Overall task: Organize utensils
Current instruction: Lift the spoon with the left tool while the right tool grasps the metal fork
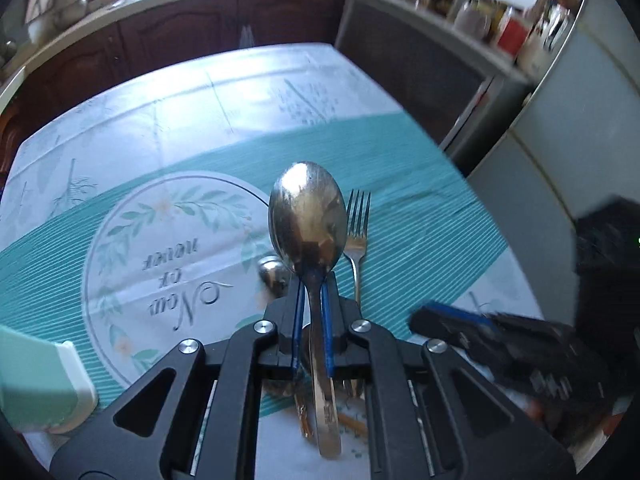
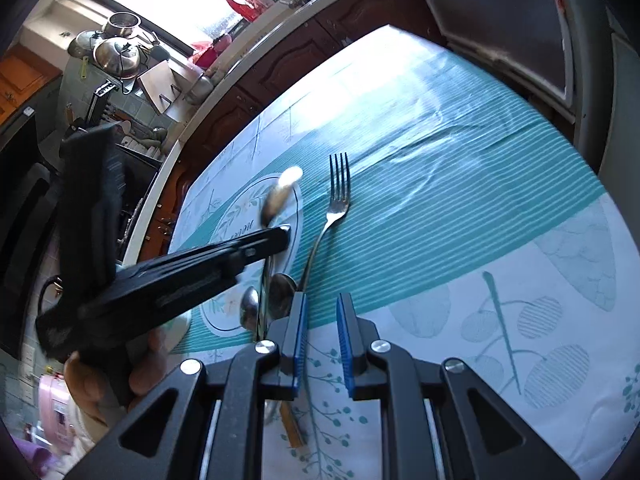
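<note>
My left gripper [image 1: 313,280] is shut on a large steel spoon [image 1: 307,220], gripping its neck and holding it bowl-up above the table. It also shows in the right wrist view [image 2: 280,196], held by the left gripper [image 2: 280,236]. A fork [image 1: 357,228] lies on the teal cloth just right of the spoon, also in the right wrist view [image 2: 334,208]. Another spoon bowl [image 1: 272,274] lies left of my fingers; two spoon bowls [image 2: 282,294] lie near the right gripper. My right gripper [image 2: 322,304] is open and empty, hovering near the fork's handle end.
The table carries a teal and white printed cloth [image 1: 420,200]. A pale green container [image 1: 40,384] sits at the left edge. Brown-handled utensils [image 1: 348,424] lie under the left gripper. Kitchen counters and cabinets [image 1: 180,32] run behind; a fridge [image 1: 580,152] stands to the right.
</note>
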Action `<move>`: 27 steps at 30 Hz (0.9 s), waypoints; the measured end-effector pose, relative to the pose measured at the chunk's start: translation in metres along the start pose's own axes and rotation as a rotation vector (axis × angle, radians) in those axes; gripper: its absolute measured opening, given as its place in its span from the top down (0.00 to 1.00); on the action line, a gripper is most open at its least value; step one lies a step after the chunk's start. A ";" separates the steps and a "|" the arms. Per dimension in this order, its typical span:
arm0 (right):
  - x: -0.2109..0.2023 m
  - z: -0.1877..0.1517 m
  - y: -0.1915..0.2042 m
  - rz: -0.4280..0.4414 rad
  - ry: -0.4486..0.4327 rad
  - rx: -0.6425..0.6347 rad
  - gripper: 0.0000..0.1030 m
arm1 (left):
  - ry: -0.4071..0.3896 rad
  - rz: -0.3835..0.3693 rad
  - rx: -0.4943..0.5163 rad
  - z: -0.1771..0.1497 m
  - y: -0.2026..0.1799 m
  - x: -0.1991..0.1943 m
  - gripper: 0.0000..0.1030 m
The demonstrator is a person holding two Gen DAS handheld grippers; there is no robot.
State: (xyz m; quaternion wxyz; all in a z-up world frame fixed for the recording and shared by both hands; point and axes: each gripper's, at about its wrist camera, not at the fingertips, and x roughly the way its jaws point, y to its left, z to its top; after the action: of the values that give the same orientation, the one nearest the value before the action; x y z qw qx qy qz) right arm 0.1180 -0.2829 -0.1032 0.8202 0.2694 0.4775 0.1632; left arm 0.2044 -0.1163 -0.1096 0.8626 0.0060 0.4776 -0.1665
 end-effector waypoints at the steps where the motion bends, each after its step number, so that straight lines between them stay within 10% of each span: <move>1: 0.003 0.006 0.000 -0.001 0.013 0.007 0.86 | -0.021 -0.005 -0.005 -0.002 0.003 -0.008 0.94; 22: 0.082 0.073 0.039 -0.341 0.281 0.036 0.94 | -0.199 -0.029 -0.070 -0.036 0.056 -0.114 0.94; 27: 0.078 0.070 0.032 -0.309 0.276 0.041 0.96 | -0.242 -0.006 -0.083 -0.041 0.069 -0.143 0.94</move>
State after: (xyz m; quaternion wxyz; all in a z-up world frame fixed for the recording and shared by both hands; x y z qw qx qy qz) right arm 0.2175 -0.2360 -0.1103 0.7567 0.1847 0.6241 0.0608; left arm 0.1212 -0.0044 -0.0235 0.9130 -0.0513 0.3764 -0.1486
